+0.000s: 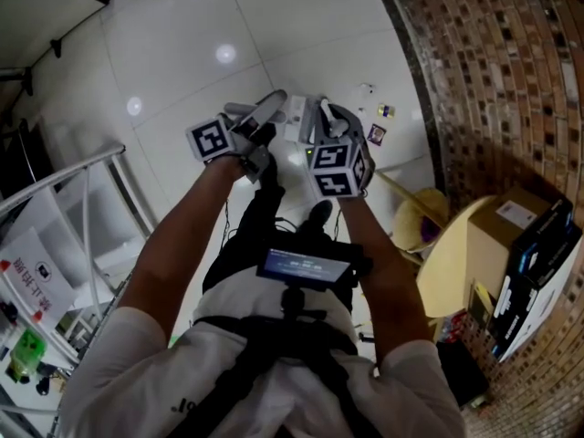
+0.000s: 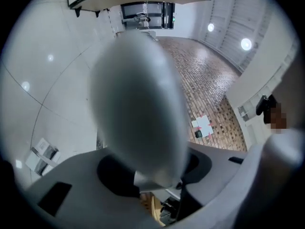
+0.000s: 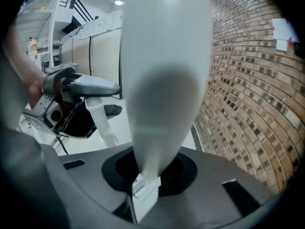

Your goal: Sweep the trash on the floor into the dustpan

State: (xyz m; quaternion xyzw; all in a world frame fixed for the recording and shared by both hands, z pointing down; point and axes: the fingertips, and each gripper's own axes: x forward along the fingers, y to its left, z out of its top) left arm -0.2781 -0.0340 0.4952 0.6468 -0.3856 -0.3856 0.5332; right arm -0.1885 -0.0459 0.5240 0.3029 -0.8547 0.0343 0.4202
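Note:
In the head view both grippers are held out side by side above the white tile floor point(image 1: 201, 71). My left gripper point(image 1: 265, 117) has its fingers apart with nothing between them; the right gripper view shows it from the side point(image 3: 102, 104), also empty. My right gripper point(image 1: 321, 117) holds nothing that I can see, and how its jaws stand is unclear. Small bits of trash point(image 1: 376, 134) lie on the tiles just beyond it, with another scrap point(image 1: 386, 110) and a white crumple point(image 1: 366, 88) further on. A yellow dustpan point(image 1: 418, 219) with a long handle point(image 1: 401, 192) sits to the right.
A brick-patterned surface point(image 1: 511, 62) curves along the right. A yellow round seat point(image 1: 452, 263), a cardboard box point(image 1: 511, 231) and black boxes point(image 1: 538, 272) crowd the lower right. A white metal rack point(image 1: 82, 208) stands at the left. Papers point(image 2: 204, 125) lie on the bricks.

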